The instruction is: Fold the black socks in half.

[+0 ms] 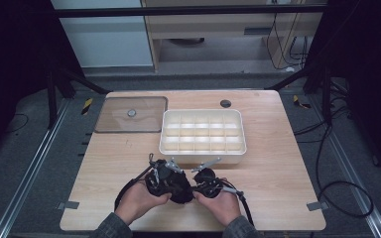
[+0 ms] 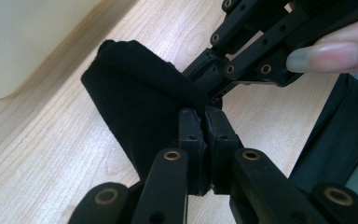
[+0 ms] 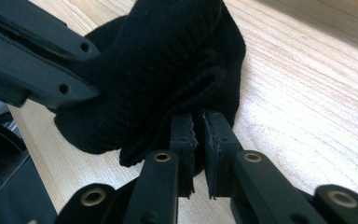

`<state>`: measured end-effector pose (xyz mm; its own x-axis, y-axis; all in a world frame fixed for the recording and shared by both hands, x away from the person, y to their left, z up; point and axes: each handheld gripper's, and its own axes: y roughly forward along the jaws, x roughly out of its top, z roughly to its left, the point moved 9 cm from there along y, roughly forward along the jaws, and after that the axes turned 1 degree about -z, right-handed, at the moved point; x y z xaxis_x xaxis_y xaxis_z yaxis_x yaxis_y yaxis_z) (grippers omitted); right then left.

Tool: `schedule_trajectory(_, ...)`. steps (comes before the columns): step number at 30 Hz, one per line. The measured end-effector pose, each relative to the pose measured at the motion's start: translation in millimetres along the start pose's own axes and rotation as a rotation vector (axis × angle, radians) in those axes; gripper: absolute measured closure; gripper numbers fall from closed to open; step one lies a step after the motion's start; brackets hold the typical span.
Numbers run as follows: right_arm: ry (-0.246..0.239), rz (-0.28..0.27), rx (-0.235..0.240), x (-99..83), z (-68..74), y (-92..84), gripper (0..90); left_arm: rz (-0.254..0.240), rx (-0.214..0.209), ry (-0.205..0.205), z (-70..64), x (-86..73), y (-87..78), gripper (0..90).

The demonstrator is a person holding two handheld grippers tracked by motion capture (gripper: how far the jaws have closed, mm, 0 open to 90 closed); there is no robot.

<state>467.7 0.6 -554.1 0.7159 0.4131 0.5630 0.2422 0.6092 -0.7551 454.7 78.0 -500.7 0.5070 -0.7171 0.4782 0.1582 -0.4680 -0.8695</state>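
A black knitted cloth (image 3: 168, 60), bunched up, hangs just above the wooden table (image 1: 278, 163) near its front edge. Both grippers grip it from opposite sides. My left gripper (image 2: 204, 112) is shut on a fold of the cloth (image 2: 140, 102), with the other gripper's jaws coming in from the upper right. My right gripper (image 3: 199, 116) is shut on the cloth's lower edge, with the left gripper's jaws at the upper left. In the high view the left gripper (image 1: 171, 182) and right gripper (image 1: 203, 186) meet tip to tip over the cloth (image 1: 181, 194).
A white tray (image 1: 203, 157) divided into several compartments stands just beyond the grippers. A clear square lid (image 1: 129, 124) with a knob lies at the back left. A round black grommet (image 1: 225, 103) sits near the table's far edge.
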Motion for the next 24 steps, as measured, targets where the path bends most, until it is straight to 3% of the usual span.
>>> schedule_trajectory(4,0.015,-0.011,0.009,-2.1,-2.0,-3.0,72.7,0.012,0.011,0.009,-0.7,-1.7,5.0,86.1)
schedule_trajectory(9,-0.01,-0.05,0.015,-5.1,-4.7,-16.5,62.7,0.015,0.007,0.0,-0.9,-3.7,12.6,86.0)
schedule_trajectory(17,0.019,-0.106,0.001,-7.2,-19.4,-43.3,65.8,0.024,0.005,0.007,-3.3,-2.1,16.6,85.8)
schedule_trajectory(24,0.047,-0.13,-0.007,-6.7,-29.9,-50.5,69.0,0.018,-0.005,-0.003,-6.1,0.7,24.8,85.1)
